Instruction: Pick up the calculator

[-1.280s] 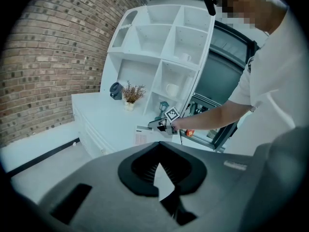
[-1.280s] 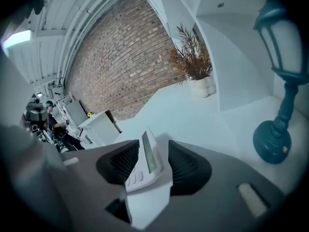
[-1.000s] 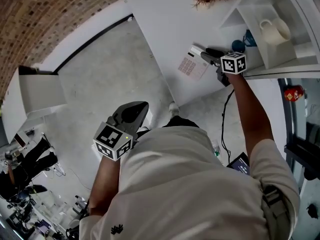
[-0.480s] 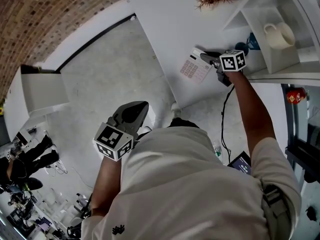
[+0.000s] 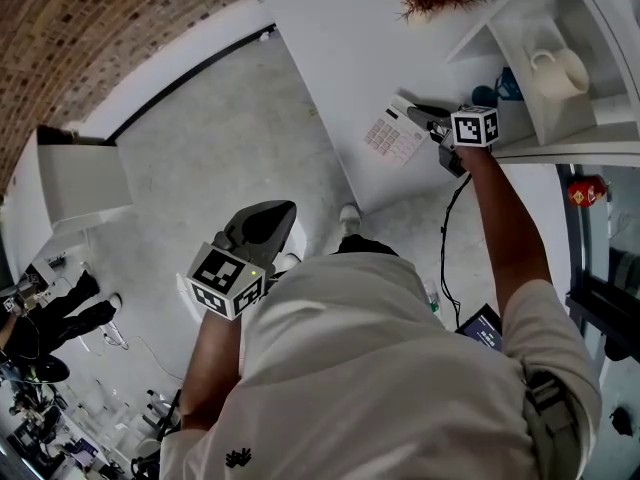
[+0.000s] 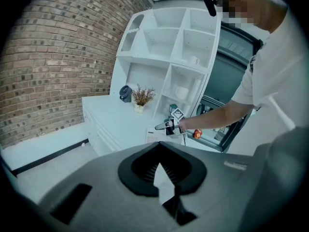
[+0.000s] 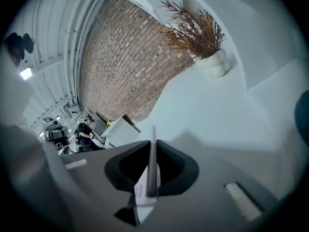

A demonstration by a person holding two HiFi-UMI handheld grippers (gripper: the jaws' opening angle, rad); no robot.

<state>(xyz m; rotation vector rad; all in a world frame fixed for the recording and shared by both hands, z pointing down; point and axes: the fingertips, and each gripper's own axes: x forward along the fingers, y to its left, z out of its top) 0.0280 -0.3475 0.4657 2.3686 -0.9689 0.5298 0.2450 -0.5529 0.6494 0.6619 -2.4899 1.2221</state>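
The right gripper's jaws had just been closing and pinched the calculator edge-on by 1 end. In the head view the calculator stretched from the tips toward 8 o'clock, its long axis roughly in line with the jaws, over the white countertop near its edge. The left gripper, pressed together and empty, hung well apart at 7 o'clock, so the lift looked to be the right's job.

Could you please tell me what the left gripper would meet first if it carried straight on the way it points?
Most likely the front of the white cabinet: the left gripper aims towards it, and nothing shows in between. Depth is hard to judge from this view.
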